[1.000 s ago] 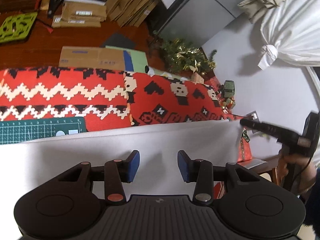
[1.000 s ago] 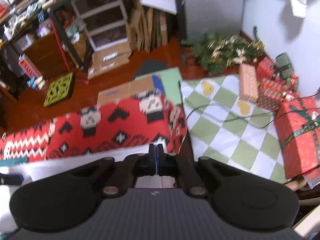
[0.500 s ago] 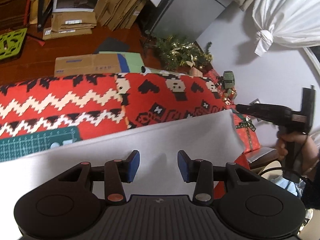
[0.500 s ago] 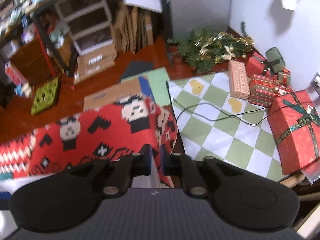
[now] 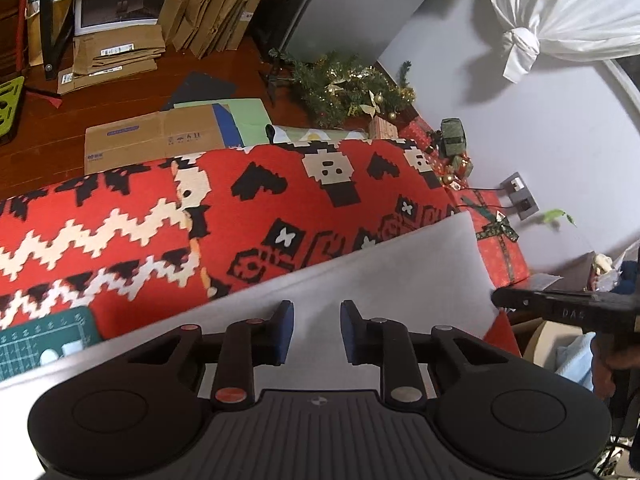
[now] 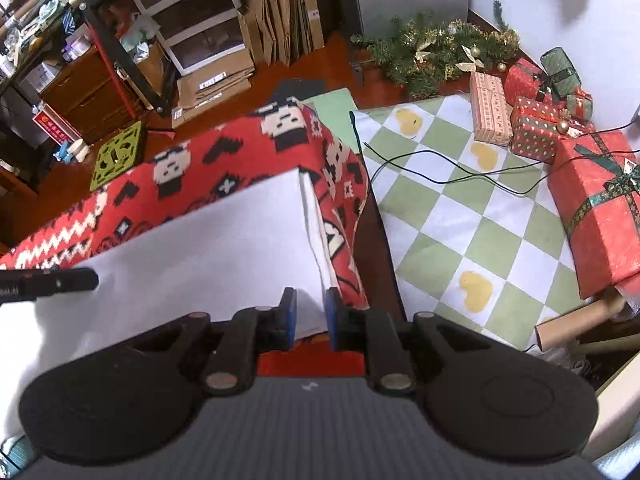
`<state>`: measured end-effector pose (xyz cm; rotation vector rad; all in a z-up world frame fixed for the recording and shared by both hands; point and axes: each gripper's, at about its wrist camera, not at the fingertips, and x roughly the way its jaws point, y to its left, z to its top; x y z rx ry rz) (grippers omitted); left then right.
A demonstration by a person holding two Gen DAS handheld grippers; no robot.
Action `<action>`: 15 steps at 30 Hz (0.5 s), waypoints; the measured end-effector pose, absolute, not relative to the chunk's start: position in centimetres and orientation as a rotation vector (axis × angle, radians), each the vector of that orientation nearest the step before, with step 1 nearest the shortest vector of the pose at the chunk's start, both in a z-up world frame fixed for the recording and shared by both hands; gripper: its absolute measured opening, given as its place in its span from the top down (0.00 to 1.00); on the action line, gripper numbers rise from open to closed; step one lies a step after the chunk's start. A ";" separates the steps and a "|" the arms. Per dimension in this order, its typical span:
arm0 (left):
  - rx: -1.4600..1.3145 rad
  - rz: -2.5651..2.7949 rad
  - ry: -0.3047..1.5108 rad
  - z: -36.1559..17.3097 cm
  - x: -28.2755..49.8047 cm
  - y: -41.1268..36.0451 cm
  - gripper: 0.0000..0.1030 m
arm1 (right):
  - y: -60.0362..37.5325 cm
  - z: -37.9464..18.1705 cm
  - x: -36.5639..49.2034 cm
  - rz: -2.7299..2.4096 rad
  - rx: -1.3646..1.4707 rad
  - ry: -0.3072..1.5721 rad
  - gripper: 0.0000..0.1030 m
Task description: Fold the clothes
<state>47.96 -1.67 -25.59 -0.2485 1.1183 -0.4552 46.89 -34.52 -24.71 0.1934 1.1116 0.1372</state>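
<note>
Across the red patterned blanket the white garment lay partly folded, left hand-held gripper closing on nothing, right hand-held gripper parted around its edge.

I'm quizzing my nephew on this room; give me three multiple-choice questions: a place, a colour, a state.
1. Where does the white cloth lie? A on the red patterned blanket; B on the wooden floor; C on a shelf.
2. What colours are the checked mat squares? A blue and yellow; B green and white; C black and red.
3. How is the white curtain? A hanging loose; B tied in a knot; C lying on the floor.
Answers: A, the blanket shows around its edges; B, green and white squares alternate; B, a knot gathers it.
</note>
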 end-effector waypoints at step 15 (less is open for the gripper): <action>-0.161 -0.521 1.051 -25.9 51.0 -7.7 0.84 | -36.6 -24.7 46.8 0.107 0.188 1.089 0.99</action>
